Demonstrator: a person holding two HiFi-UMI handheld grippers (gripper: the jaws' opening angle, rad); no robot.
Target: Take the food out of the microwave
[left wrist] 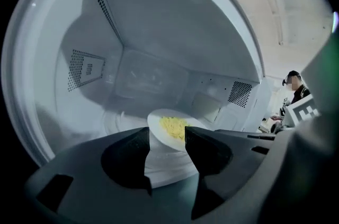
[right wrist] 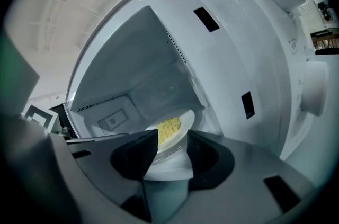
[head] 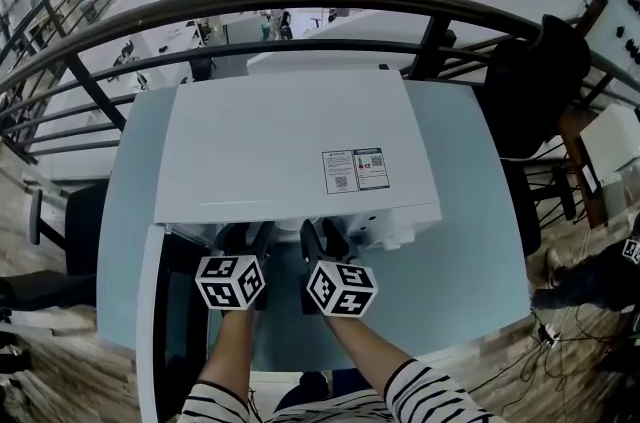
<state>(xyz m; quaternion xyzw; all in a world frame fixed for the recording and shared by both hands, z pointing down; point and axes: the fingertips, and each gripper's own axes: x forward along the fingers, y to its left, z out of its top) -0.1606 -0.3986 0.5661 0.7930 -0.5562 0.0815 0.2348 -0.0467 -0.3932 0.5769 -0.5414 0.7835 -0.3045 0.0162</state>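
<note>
Mezzanine setting: a dark curved railing ran behind a pale blue desk, with an open office floor visible below and beyond it. A black chair stood off the desk's far right corner.

Item 1: white microwave, on the desk, seen from above in the head view. A printed label sat on its top, toward the front right. Its door was swung open to the left, and a knob showed on the front panel in the right gripper view. Perforated vents marked the left wall of the cavity.

Item 2: white plate, on the cavity floor, inside the microwave. It carried a heap of yellow food near its middle.

Item 3: left tool, at the microwave's mouth and pointed into the cavity. Its jaws were apart and released, gripping nothing; the plate showed through the gap, with neither pad pressing on it.

Item 4: right tool, just beside the left one, also aimed into the cavity. Its jaws were likewise apart and released, with the plate framed between them but not clamped.

Item 5: two marker cubes, one on each tool, side by side before the opening. Forearms in striped sleeves reached in from the bottom edge.
</note>
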